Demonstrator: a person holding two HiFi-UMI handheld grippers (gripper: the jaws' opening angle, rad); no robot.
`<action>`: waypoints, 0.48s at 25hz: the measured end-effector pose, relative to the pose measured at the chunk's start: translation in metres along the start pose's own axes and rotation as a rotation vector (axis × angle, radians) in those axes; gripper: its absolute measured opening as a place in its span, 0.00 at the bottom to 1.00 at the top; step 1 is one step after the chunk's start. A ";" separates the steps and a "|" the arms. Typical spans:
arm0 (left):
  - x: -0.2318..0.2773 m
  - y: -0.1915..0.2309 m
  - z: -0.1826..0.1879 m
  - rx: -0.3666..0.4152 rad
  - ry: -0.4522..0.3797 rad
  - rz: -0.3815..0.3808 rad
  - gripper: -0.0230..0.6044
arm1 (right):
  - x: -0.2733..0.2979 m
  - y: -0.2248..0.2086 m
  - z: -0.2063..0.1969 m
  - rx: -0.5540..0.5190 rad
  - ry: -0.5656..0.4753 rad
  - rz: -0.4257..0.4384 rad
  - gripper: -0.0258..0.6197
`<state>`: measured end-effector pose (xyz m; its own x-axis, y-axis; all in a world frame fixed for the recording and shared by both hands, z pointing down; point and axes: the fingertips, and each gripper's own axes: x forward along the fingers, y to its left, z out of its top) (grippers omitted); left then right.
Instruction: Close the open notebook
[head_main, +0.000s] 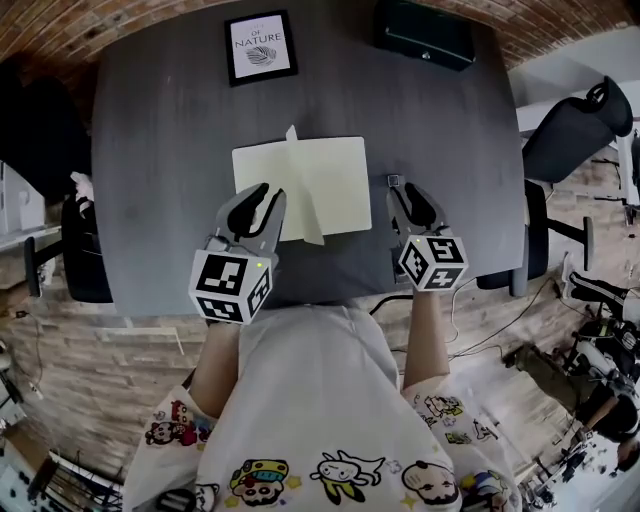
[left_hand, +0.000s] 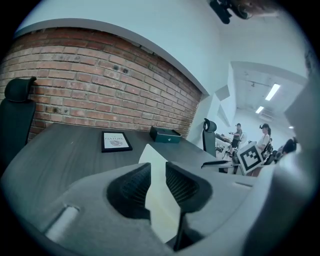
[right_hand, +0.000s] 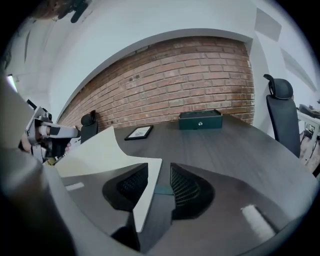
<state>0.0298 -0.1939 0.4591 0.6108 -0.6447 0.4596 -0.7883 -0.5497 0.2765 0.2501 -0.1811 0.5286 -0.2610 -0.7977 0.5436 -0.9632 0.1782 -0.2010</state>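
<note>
An open notebook (head_main: 335, 175) with cream pages lies in the middle of the dark table (head_main: 160, 150). One page (head_main: 303, 200) stands up along its spine. My left gripper (head_main: 262, 202) hovers over the notebook's near left part. Its jaws are open, and the cream page (left_hand: 150, 156) shows through the narrow gap. My right gripper (head_main: 403, 195) is just past the notebook's right edge, open with nothing held. In the right gripper view the notebook's near corner (right_hand: 149, 185) shows between the jaws of this gripper (right_hand: 159, 182). The left gripper (left_hand: 157, 182) grips nothing.
A framed print (head_main: 260, 47) and a dark green box (head_main: 424, 32) sit at the table's far edge. Black office chairs stand at the right (head_main: 572, 128) and at the left (head_main: 45, 140). People (left_hand: 262, 137) stand far off in the left gripper view.
</note>
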 end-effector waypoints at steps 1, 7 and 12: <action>0.002 0.002 0.000 -0.001 0.002 0.001 0.17 | 0.005 -0.004 -0.005 0.002 0.016 -0.005 0.25; 0.007 0.003 -0.005 -0.007 0.019 -0.005 0.17 | 0.027 -0.025 -0.034 0.009 0.111 -0.025 0.28; 0.010 -0.001 -0.008 -0.005 0.028 -0.014 0.17 | 0.042 -0.036 -0.047 -0.004 0.173 -0.033 0.30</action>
<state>0.0360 -0.1952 0.4696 0.6199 -0.6216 0.4788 -0.7798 -0.5559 0.2879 0.2712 -0.1940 0.5974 -0.2356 -0.6920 0.6824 -0.9717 0.1556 -0.1777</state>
